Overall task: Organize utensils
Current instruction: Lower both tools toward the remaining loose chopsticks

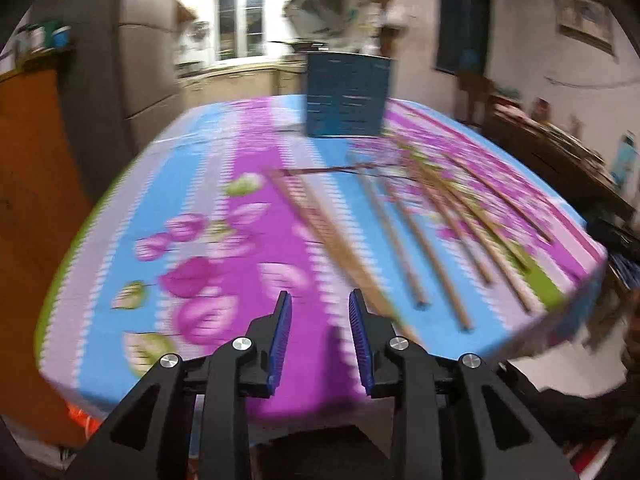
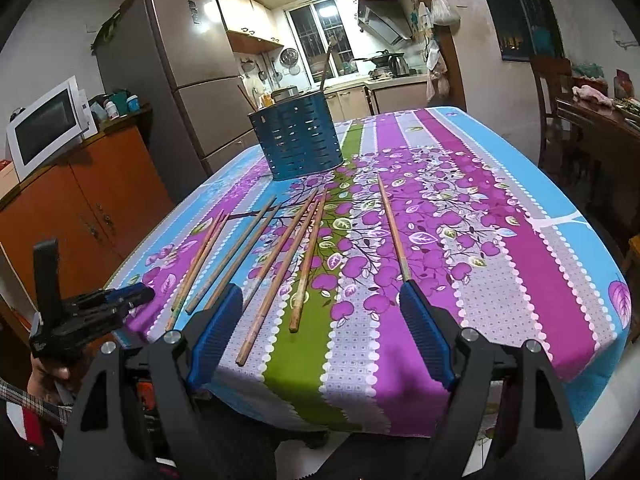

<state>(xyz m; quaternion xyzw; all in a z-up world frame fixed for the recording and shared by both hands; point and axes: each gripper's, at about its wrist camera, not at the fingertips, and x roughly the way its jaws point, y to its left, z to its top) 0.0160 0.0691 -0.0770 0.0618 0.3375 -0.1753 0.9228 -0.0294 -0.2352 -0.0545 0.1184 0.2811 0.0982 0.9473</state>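
Several wooden chopsticks (image 2: pixel 280 256) lie spread on the flowered tablecloth (image 2: pixel 500 264); they also show, blurred, in the left wrist view (image 1: pixel 404 232). A blue slotted utensil holder (image 2: pixel 298 136) stands upright at the far end, with two chopsticks in it; it also shows in the left wrist view (image 1: pixel 346 94). My right gripper (image 2: pixel 320 300) is open and empty, just above the table's near edge, over the near chopstick ends. My left gripper (image 1: pixel 320 300) is open and empty over the near left part of the table; it shows at the left in the right wrist view (image 2: pixel 132 294).
An orange cabinet (image 2: pixel 80 208) with a microwave (image 2: pixel 48 124) stands left of the table. A fridge (image 2: pixel 180 68) is behind it. A wooden chair (image 2: pixel 556 92) and a dark side table (image 2: pixel 600 120) stand to the right.
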